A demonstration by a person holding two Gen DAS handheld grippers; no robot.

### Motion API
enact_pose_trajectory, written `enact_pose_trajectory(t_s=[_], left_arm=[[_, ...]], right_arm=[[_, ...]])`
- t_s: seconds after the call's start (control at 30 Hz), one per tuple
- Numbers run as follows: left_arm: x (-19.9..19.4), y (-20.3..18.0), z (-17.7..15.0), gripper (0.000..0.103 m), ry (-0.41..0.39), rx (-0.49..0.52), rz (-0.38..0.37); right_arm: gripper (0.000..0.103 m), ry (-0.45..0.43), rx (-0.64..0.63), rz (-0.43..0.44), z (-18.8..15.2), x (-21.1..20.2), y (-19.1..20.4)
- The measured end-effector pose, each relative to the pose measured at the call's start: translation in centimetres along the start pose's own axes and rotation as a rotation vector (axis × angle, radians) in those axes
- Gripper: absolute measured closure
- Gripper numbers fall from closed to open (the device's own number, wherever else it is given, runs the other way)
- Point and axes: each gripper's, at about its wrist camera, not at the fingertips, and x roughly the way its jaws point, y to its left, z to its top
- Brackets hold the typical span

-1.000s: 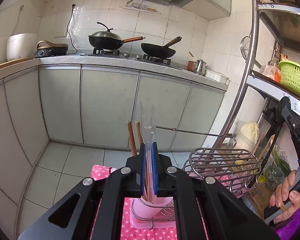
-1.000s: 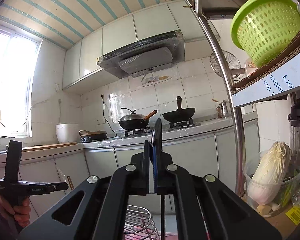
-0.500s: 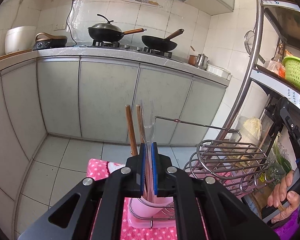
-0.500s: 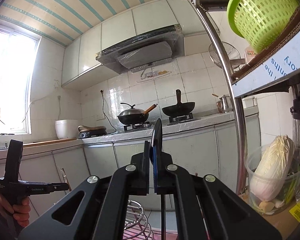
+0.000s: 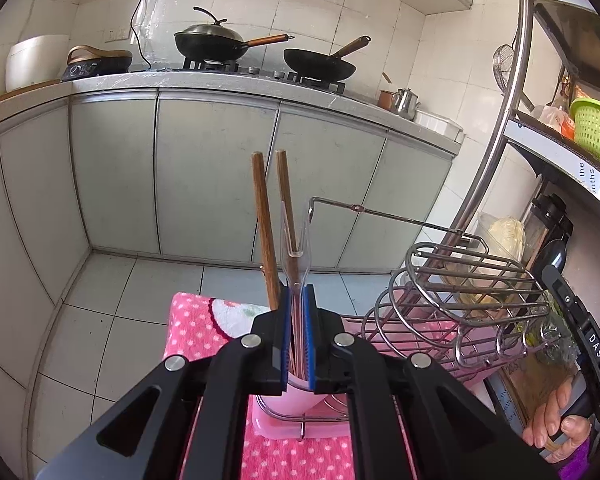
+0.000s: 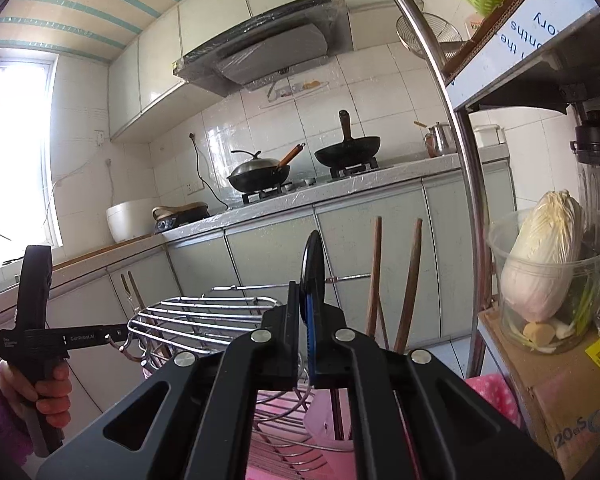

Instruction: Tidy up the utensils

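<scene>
My left gripper [image 5: 297, 300] is shut on a clear plastic fork [image 5: 295, 248], held upright with its tines up. It hangs just above a pink utensil cup [image 5: 287, 400], where two wooden chopsticks [image 5: 264, 224] stand. My right gripper [image 6: 308, 312] is shut on a black spoon [image 6: 314, 264], seen edge-on, bowl up. It sits over another pink cup [image 6: 324, 416] holding wooden chopsticks [image 6: 376, 280]. A wire dish rack [image 5: 472, 280] lies between the two grippers. In the right wrist view a hand holds the left gripper [image 6: 115, 333] beyond the wire dish rack [image 6: 203, 312].
A pink dotted cloth [image 5: 195, 332] covers the table. A steel shelf pole [image 6: 466, 200] rises at the right, beside a cabbage in a clear tub [image 6: 548, 264] on a cardboard box [image 6: 560, 408]. Cabinets and a counter with two woks [image 5: 211, 42] stand across the tiled floor.
Both grippers have sunk. The fork and chopsticks now stand higher in the left view. The dish rack, the chopsticks and the pink cup have come into the right view.
</scene>
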Motion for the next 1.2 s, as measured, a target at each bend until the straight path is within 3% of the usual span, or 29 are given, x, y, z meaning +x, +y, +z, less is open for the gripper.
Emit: enact_pose_trajectory(t_s=[0.03,0.13,0.2,0.27,0.5,0.63,0.77,0.9,1.03,1.2], left_arm=[[-0.1,-0.1,0.0,0.097,-0.002,0.005,0.001],[-0.4,-0.6,0.0,0.093,-0.01,0.017,0.0],[-0.7,-0.7,0.1,0.084,-0.007,0.016,-0.001],[-1.0,-0.7,0.2,0.072,-0.006,0.01,-0.006],[-2.8,-1.0,0.5,0.07,-0.027,-0.008,-0.026],[-4.4,-1.4,0.5,0.062,-0.053,0.002,-0.029],[-6.1,-2.0,0.4,0.057,-0.076,0.032,-0.034],[-7.7,-2.5,-0.1,0.041,-0.086,0.054,-0.029],[-9.1,-2.9,-1.0,0.036,-0.092,0.051,-0.029],[-9.8,-3.3,-2.8,0.036,-0.065,0.045,-0.041]], right_arm=[[0.099,0.018,0.005,0.0,0.0,0.1,0.0],[0.081,0.071,0.017,-0.027,0.1,0.3,0.0],[0.073,0.078,0.034,-0.037,0.2,0.1,-0.3],[0.057,0.081,0.047,-0.032,0.6,-0.4,-0.5],[0.055,0.074,-0.001,-0.051,1.2,-2.5,0.8],[0.054,0.072,-0.007,-0.062,1.4,-3.9,1.5],[0.044,0.069,0.007,-0.074,1.4,-5.4,1.9],[0.038,0.092,0.012,-0.088,1.0,-6.4,2.8],[0.028,0.114,0.027,-0.094,0.3,-7.2,3.7],[0.027,0.193,0.042,-0.104,-1.5,-7.4,4.9]])
